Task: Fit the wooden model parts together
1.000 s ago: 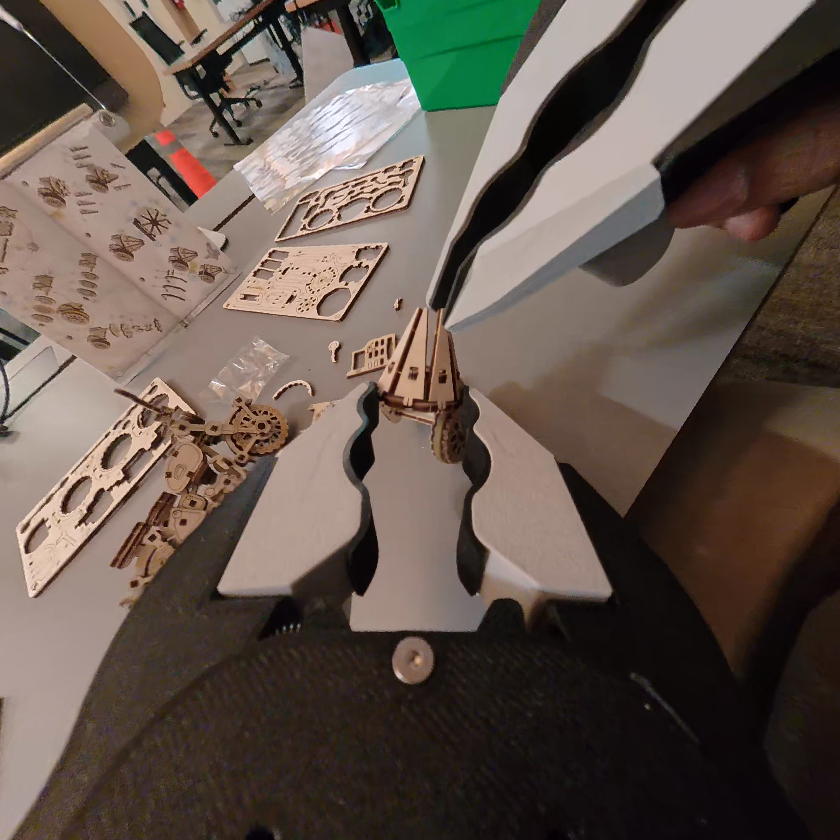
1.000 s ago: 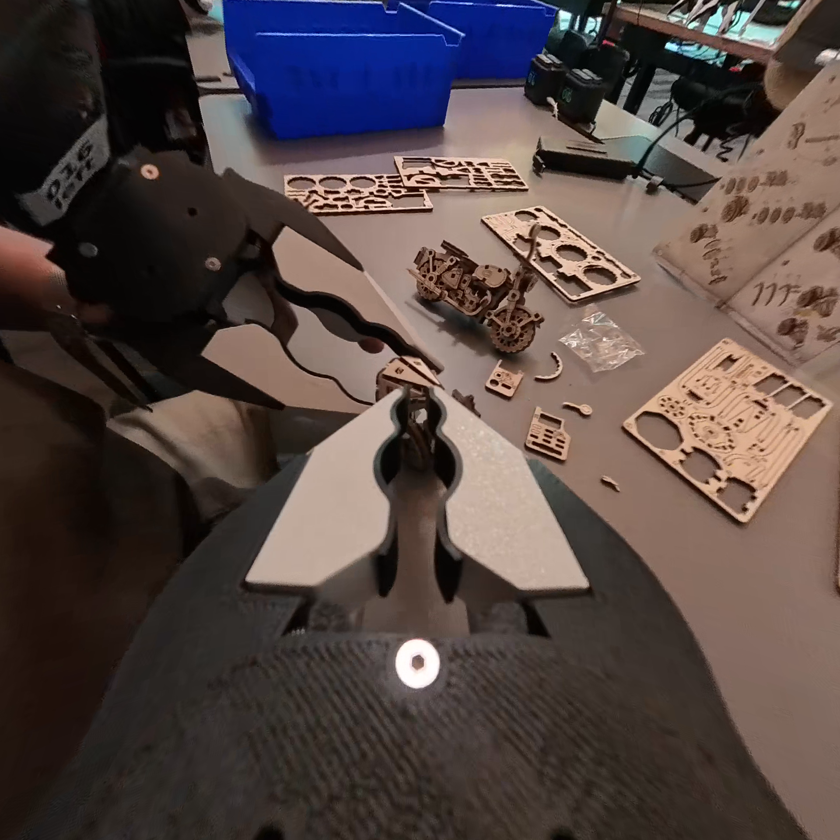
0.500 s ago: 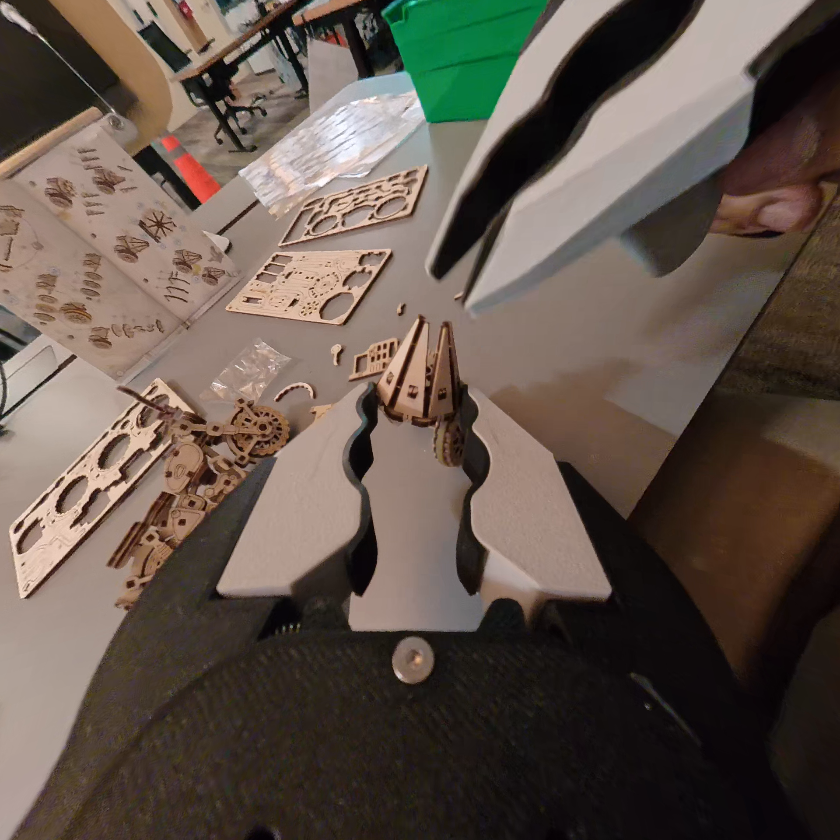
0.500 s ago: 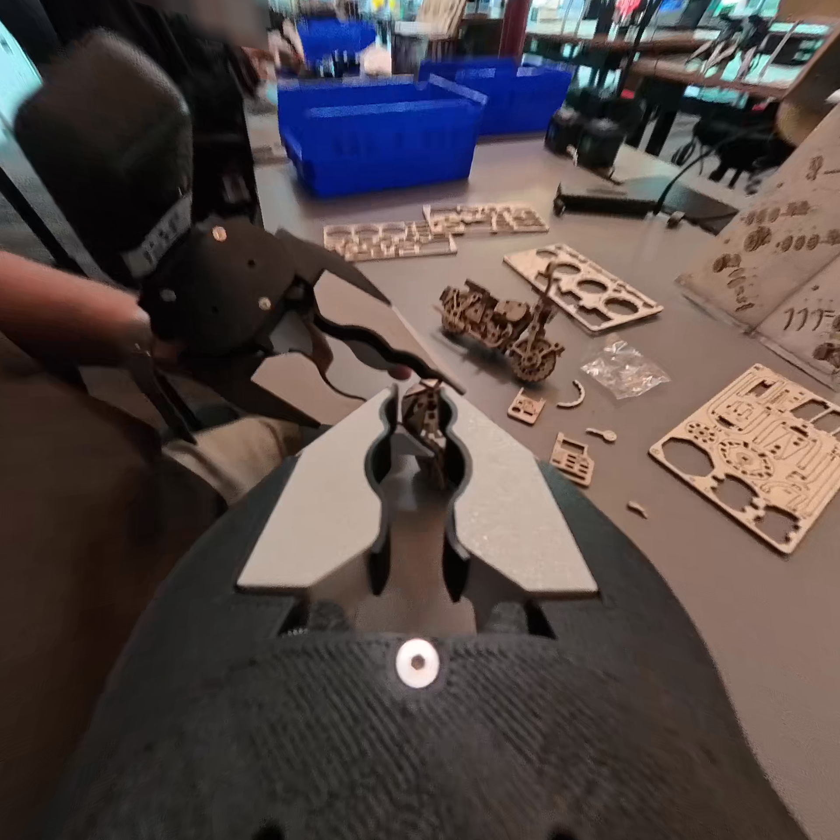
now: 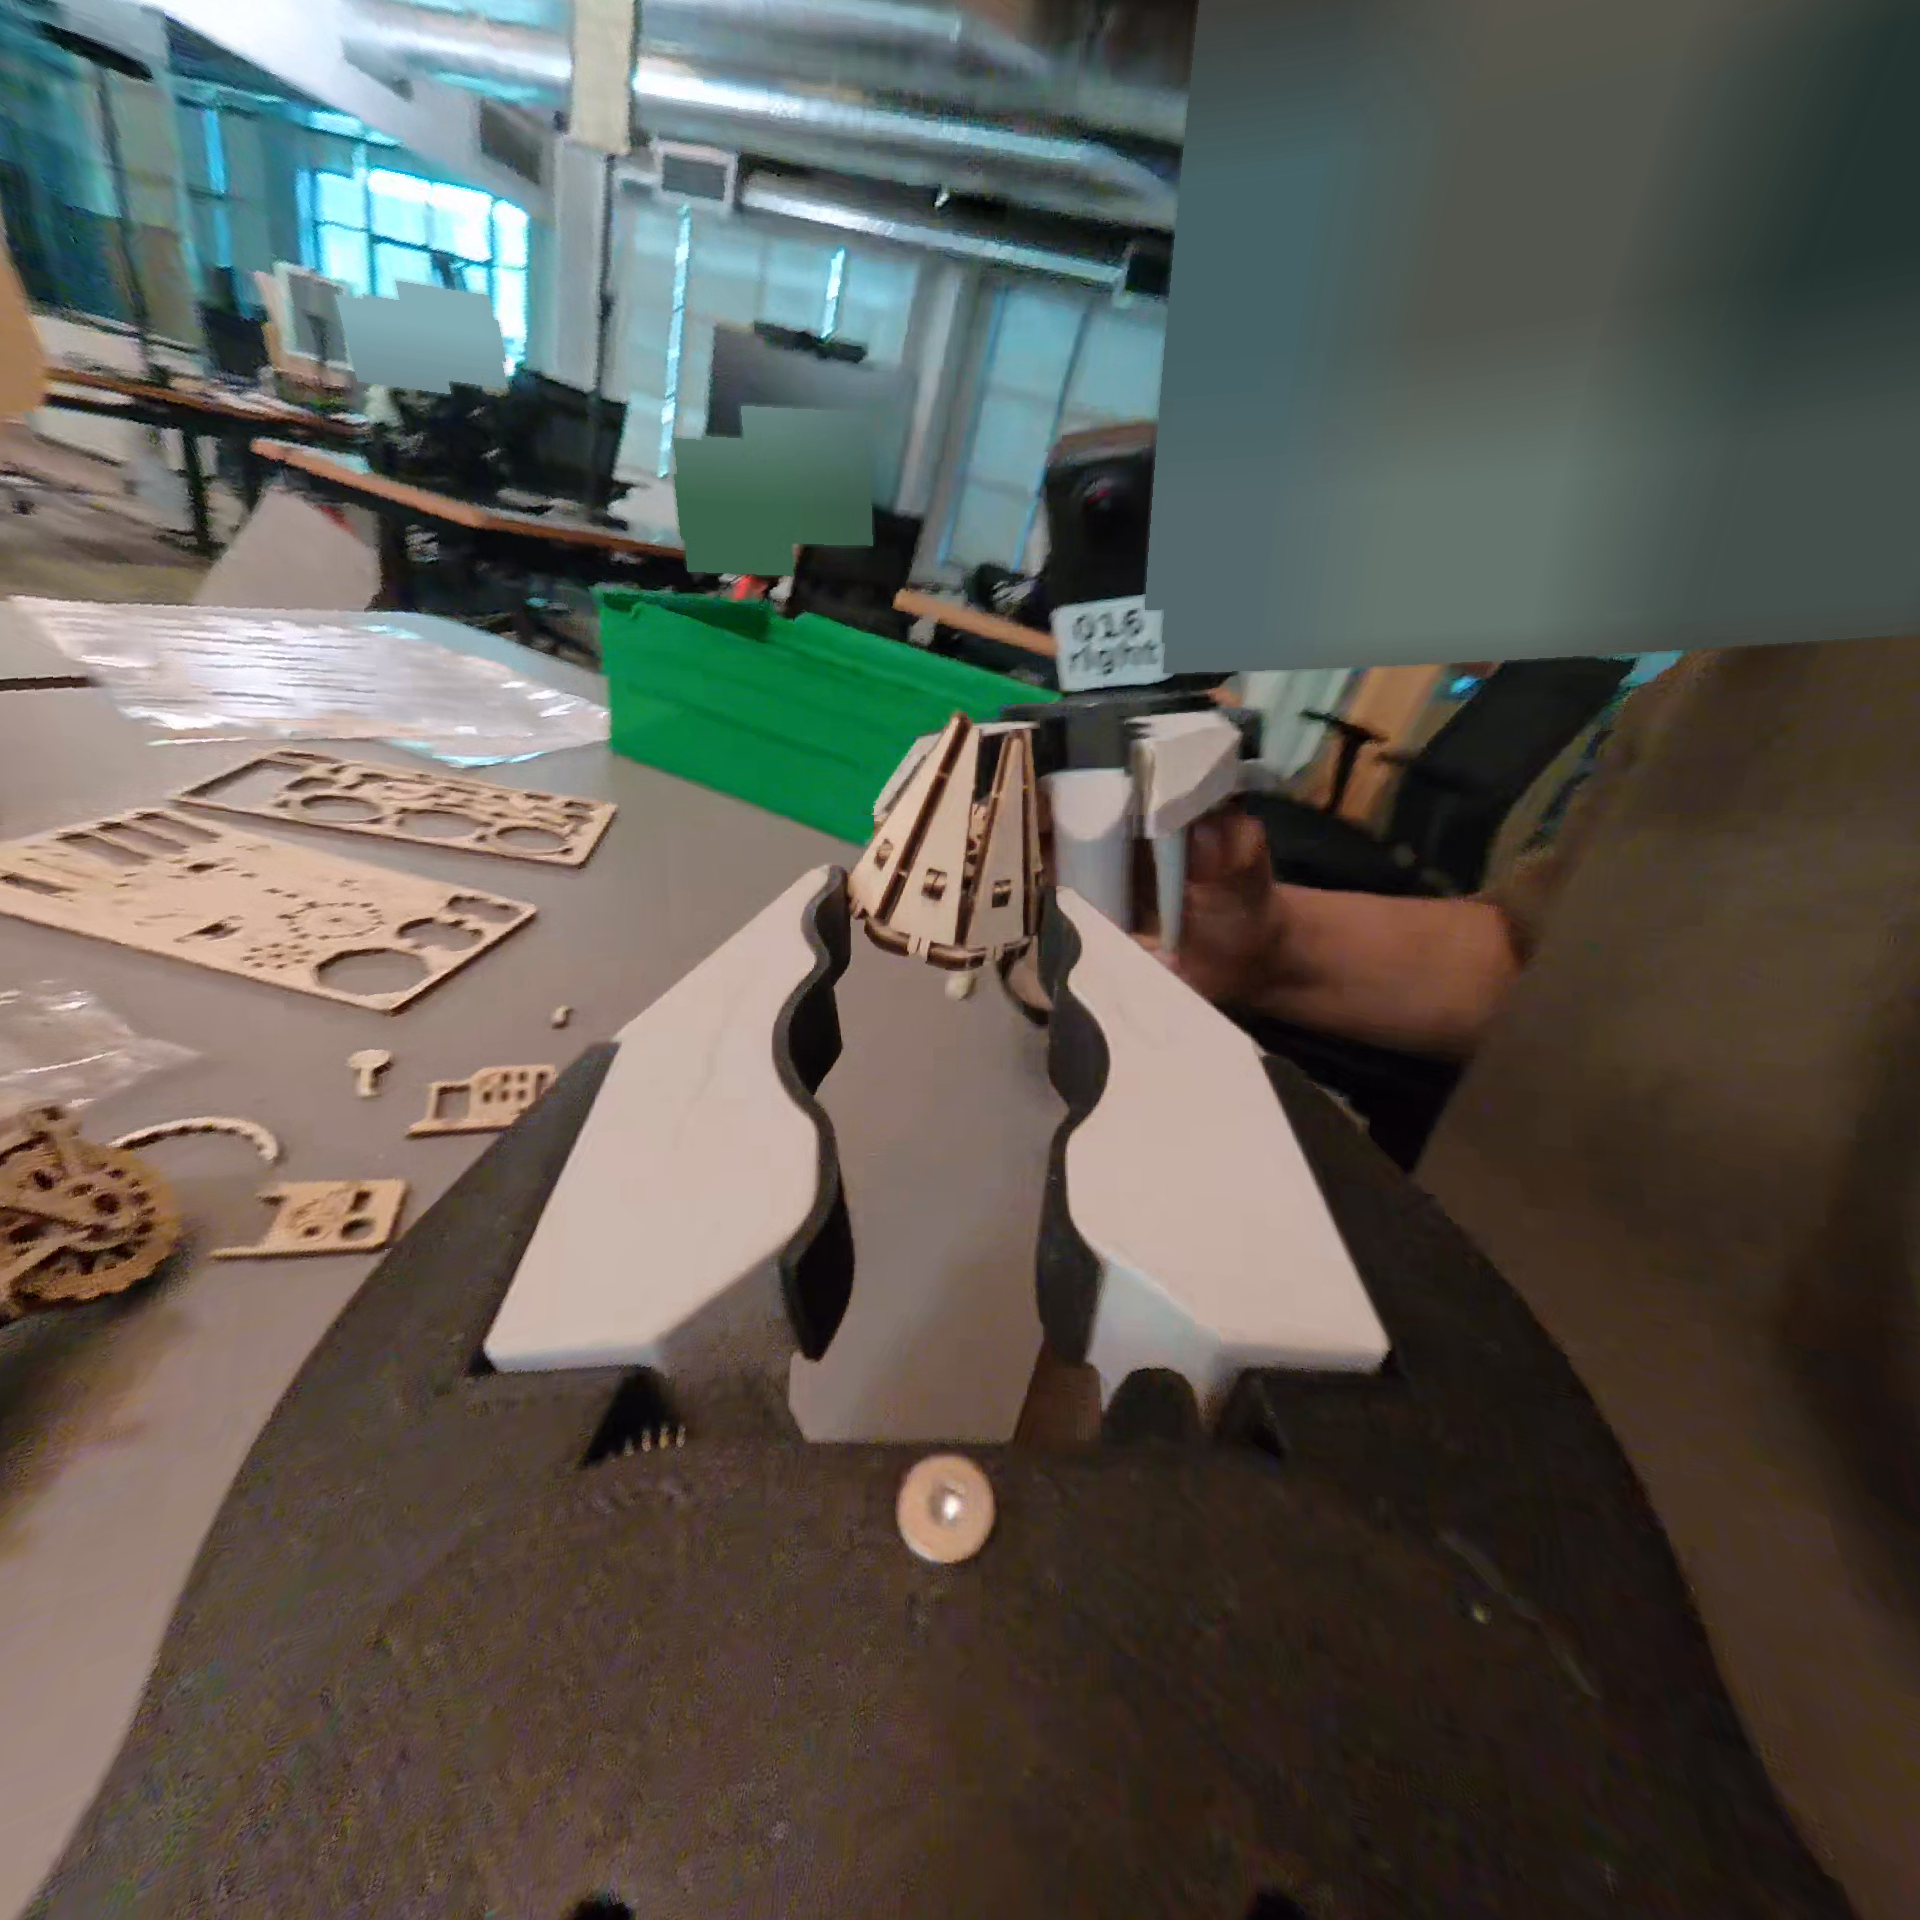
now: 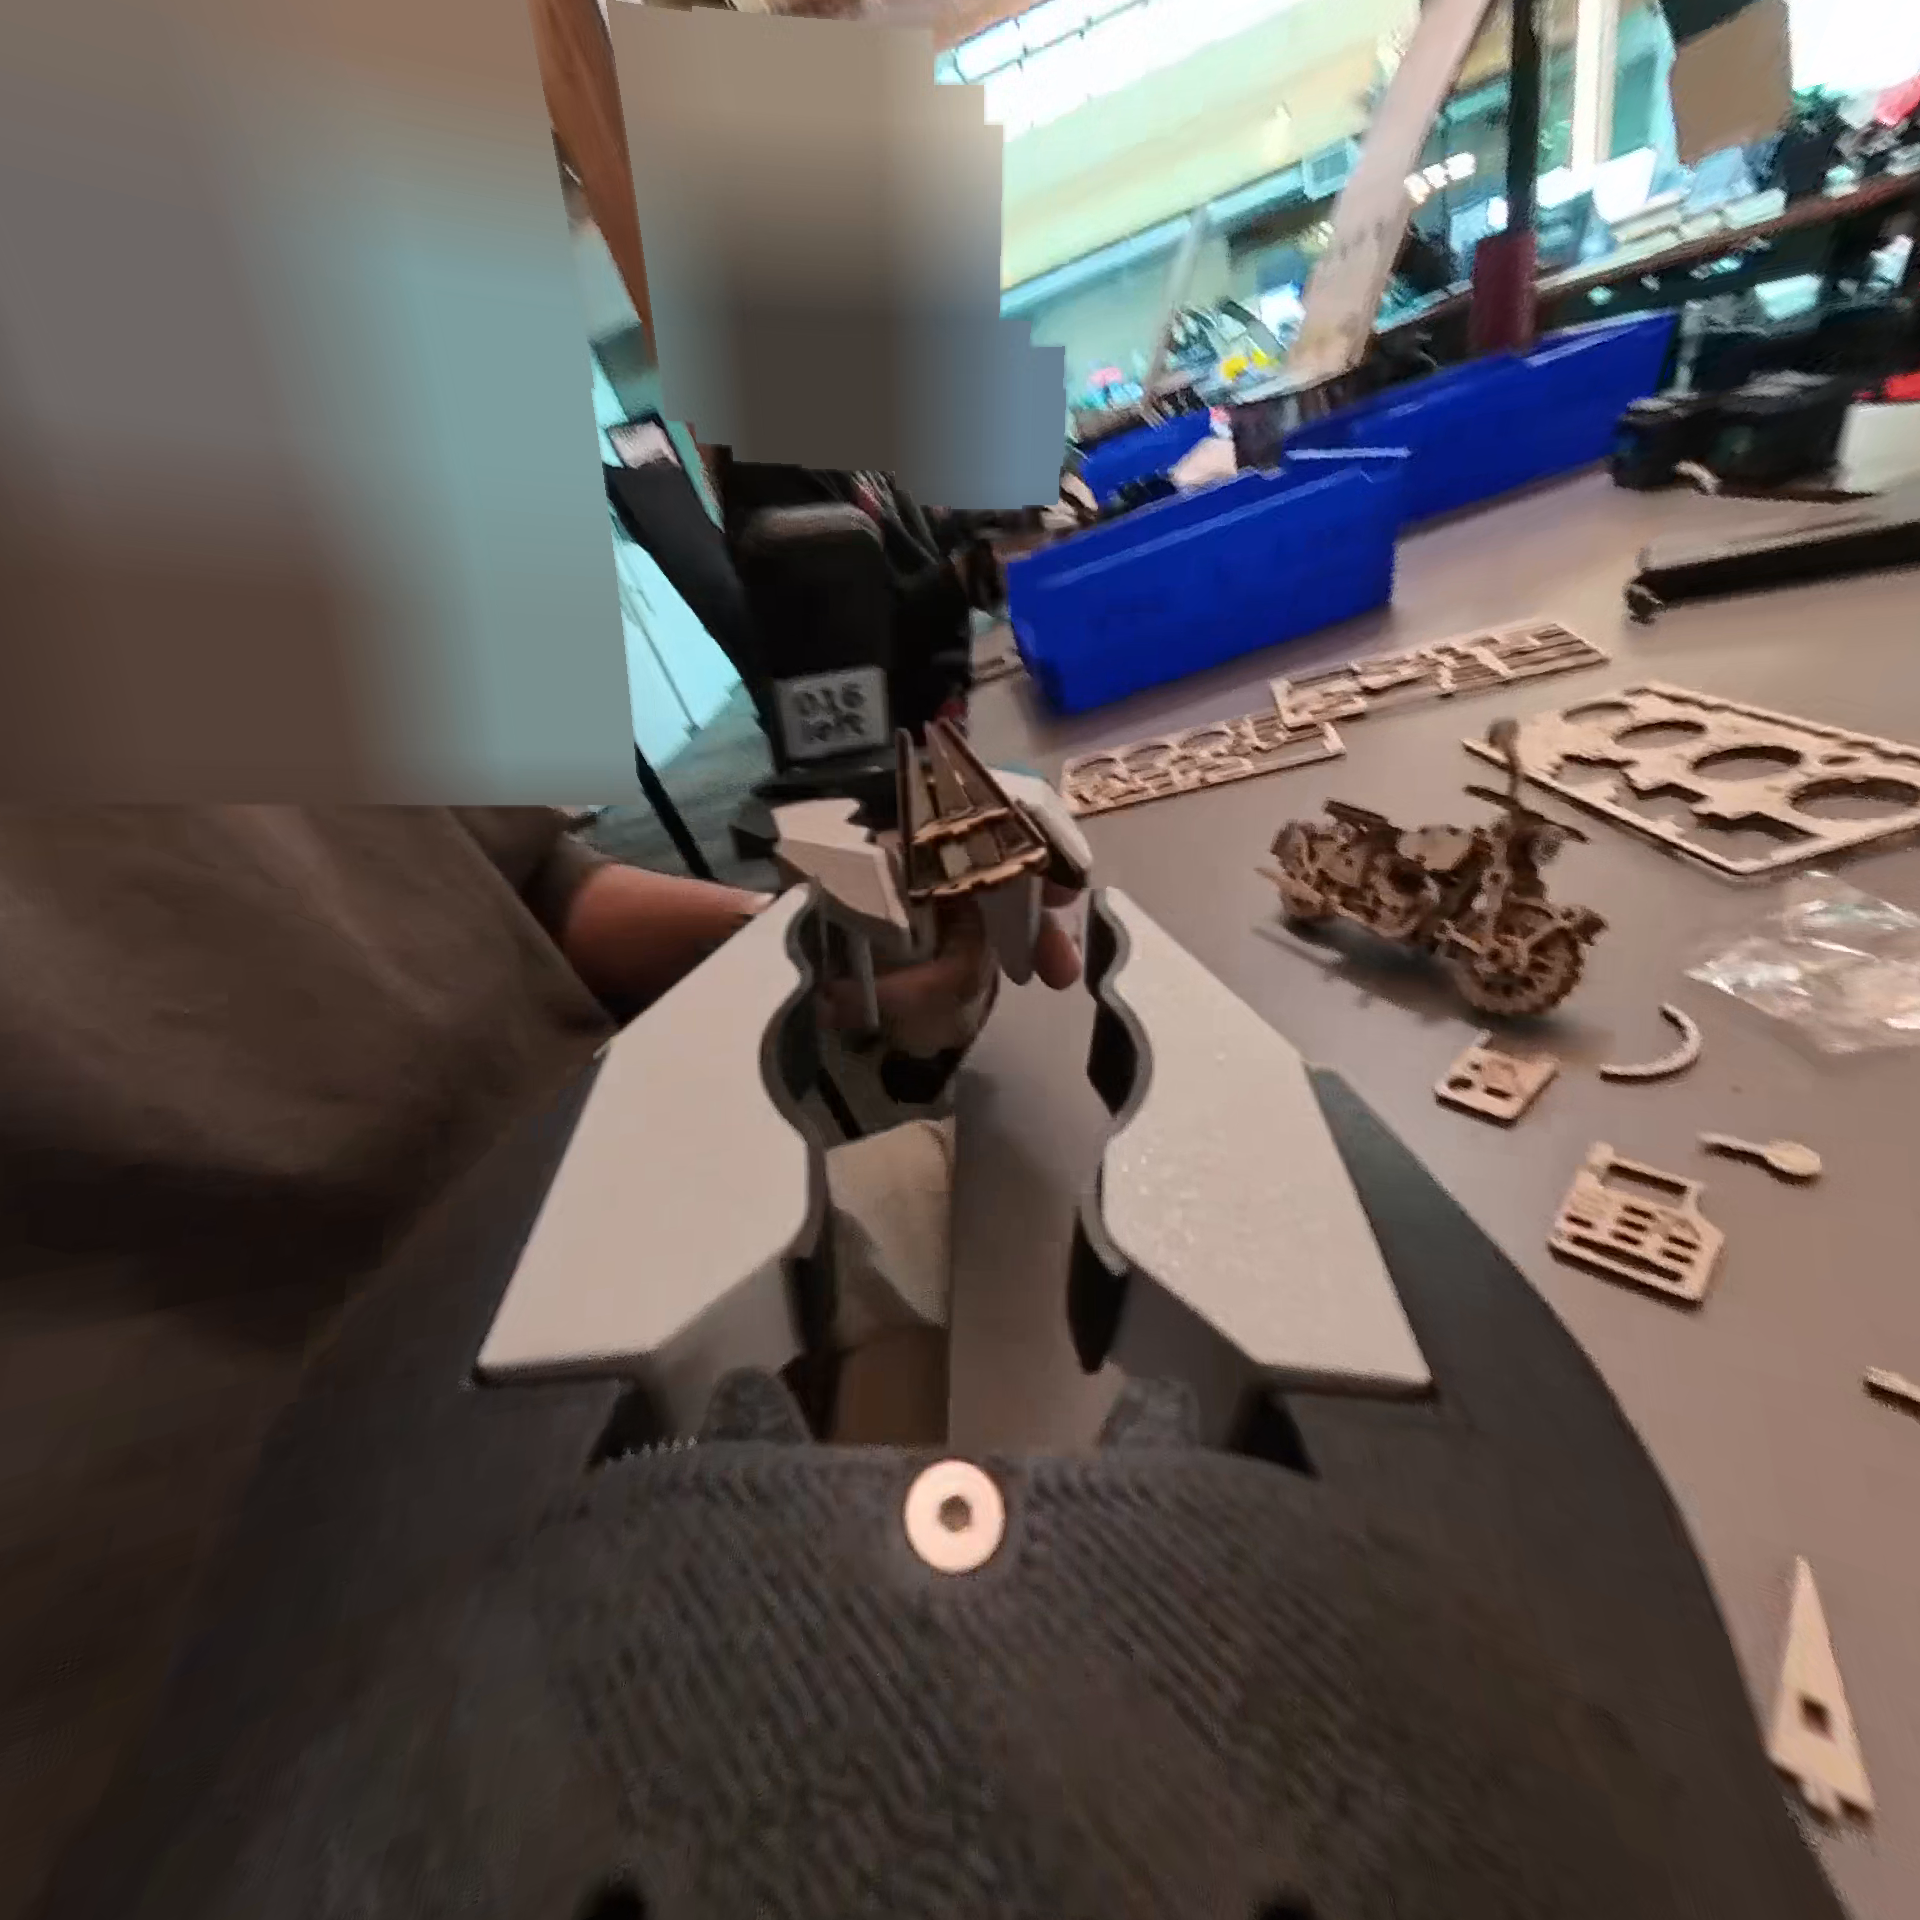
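My left gripper (image 5: 940,909) is shut on a cone-shaped wooden assembly (image 5: 956,842) made of slotted panels, held upright at its fingertips above the table. A small gear part hangs under the cone. My right gripper (image 6: 951,914) is open and empty, its fingers spread wide, facing the left gripper (image 6: 940,847) and the cone (image 6: 961,831) from close range. In the left wrist view the right gripper (image 5: 1138,821) shows just behind the cone, with a hand on it.
A built wooden motorcycle (image 6: 1444,914) stands on the grey table (image 6: 1195,935). Cut-out wooden sheets (image 5: 281,914) (image 6: 1714,779), loose small parts (image 6: 1631,1226), a long pointed piece (image 6: 1813,1704) and a plastic bag (image 6: 1839,966) lie around. Blue bins (image 6: 1205,582) and a green bin (image 5: 769,717) stand at the edges. Only a small space, under 4 cm, lies between the two pairs of fingers. Both grippers' tips are roughly 15 centimetres from the built wooden motorcycle (image 6: 1444,914).
Both grippers have lifted and tilted up, away from the table. The right gripper has opened and drawn back from the cone. The left gripper still holds the cone.
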Demonstrator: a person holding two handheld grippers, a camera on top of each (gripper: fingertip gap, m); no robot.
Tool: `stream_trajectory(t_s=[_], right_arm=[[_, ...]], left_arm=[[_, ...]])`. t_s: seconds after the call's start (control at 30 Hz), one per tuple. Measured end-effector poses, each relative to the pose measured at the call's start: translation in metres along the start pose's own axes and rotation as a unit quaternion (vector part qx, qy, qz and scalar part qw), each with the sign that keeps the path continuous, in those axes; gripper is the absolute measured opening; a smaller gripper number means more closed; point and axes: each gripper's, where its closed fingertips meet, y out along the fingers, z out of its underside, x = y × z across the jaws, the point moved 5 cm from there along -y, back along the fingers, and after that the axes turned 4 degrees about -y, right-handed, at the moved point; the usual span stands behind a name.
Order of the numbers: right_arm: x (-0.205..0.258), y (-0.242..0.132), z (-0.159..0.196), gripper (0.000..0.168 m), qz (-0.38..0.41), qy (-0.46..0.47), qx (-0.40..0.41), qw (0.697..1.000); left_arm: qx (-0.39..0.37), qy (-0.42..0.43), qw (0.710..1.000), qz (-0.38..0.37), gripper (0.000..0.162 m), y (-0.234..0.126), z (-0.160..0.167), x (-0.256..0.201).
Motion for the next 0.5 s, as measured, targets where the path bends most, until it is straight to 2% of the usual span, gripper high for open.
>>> stream_trajectory(t_s=[0.1, 0.2, 0.3, 0.37, 0.5], right_arm=[[-0.002, -0.005, -0.002, 0.034, -0.019, 0.019, -0.011, 1.000], [-0.007, -0.004, 0.002, 0.025, -0.015, 0.067, -0.011, 0.998], [-0.013, -0.001, 0.008, 0.022, -0.021, 0.153, -0.018, 0.988], [-0.015, -0.001, 0.012, 0.016, -0.048, 0.233, -0.030, 0.971], [-0.020, -0.001, 0.025, 0.003, -0.126, 0.405, -0.070, 0.903]], left_arm=[[-0.009, -0.013, 1.000, 0.025, 0.033, -0.003, -0.003, -0.001], [0.005, 0.030, 0.999, 0.009, 0.033, -0.002, 0.000, -0.002], [0.029, 0.083, 0.996, -0.002, 0.033, 0.000, 0.007, -0.005], [0.044, 0.115, 0.992, -0.009, 0.033, 0.002, 0.011, -0.007], [0.071, 0.169, 0.983, -0.020, 0.034, 0.005, 0.018, -0.010]])
